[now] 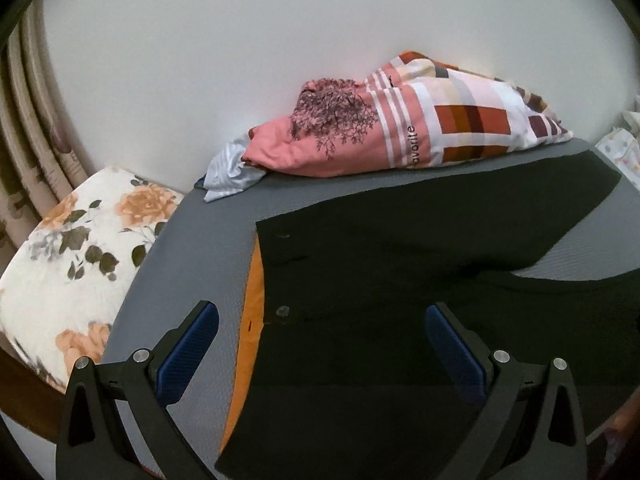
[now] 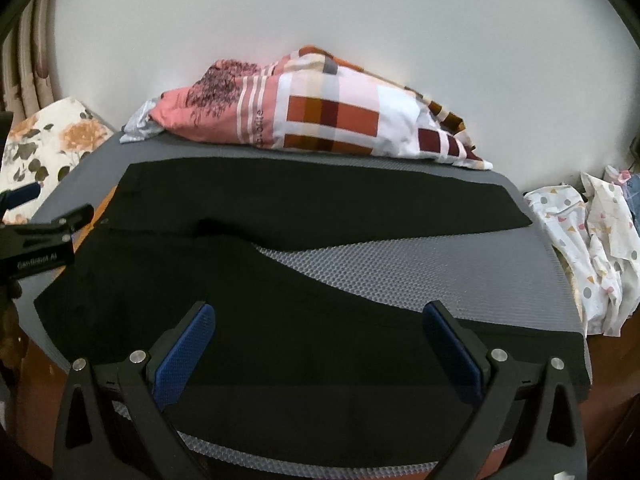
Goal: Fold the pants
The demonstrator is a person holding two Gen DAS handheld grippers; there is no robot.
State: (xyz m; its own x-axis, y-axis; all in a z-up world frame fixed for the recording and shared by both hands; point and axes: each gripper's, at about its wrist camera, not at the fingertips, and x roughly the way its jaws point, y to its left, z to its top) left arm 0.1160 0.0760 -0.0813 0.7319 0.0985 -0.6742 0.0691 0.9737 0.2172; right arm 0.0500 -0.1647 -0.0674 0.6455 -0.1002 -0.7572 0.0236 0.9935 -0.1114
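Note:
Black pants (image 1: 400,264) lie flat on a grey textured mat (image 1: 216,240), waistband to the left and the two legs spread in a V toward the right. A silver button (image 1: 283,311) shows on the waistband, and an orange strip (image 1: 254,312) peeks out beside it. My left gripper (image 1: 322,316) hovers open over the waistband with nothing between its blue pads. In the right wrist view the pants (image 2: 320,196) span the mat (image 2: 440,272). My right gripper (image 2: 319,316) is open over the near leg. The left gripper (image 2: 40,232) shows at the far left edge.
A pink and checked pillow (image 2: 320,120) lies along the mat's far edge against the white wall. A floral cushion (image 1: 72,264) sits off the left end. A white dotted garment (image 2: 592,248) is heaped off the right end. Curtains (image 1: 32,140) hang at far left.

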